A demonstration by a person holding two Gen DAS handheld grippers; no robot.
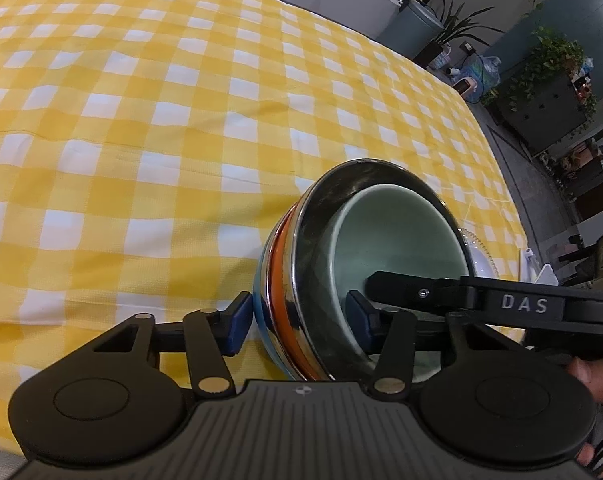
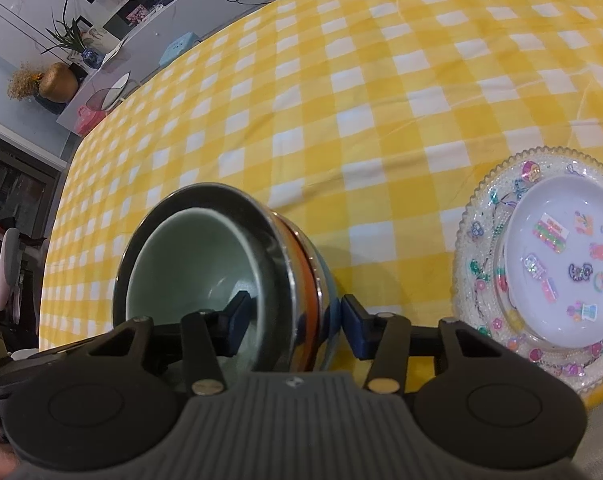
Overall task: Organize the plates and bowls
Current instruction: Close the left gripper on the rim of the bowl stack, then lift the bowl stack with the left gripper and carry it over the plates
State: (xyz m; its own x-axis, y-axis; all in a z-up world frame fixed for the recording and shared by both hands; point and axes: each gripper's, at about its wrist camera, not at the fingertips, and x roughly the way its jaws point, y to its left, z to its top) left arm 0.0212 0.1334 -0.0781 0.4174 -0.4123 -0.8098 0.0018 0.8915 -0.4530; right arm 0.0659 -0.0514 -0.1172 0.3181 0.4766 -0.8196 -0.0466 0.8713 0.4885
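Both grippers, left gripper (image 1: pixel 299 326) and right gripper (image 2: pixel 295 322), straddle the nested steel, orange, blue and pale-green bowl stack (image 1: pixel 365 248) near the checked tablecloth's (image 1: pixel 141 120) near edge, jaws spread, not yet pinching; next, close and lift.

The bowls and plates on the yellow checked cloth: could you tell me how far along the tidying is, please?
Done: the bowls are nested into one stack, green one innermost, and a white dish sits in the decorated plate. In hand: the left gripper and right gripper each straddle the stack's wall on opposite sides; contact is unclear. Left: apparently only placing the stack.
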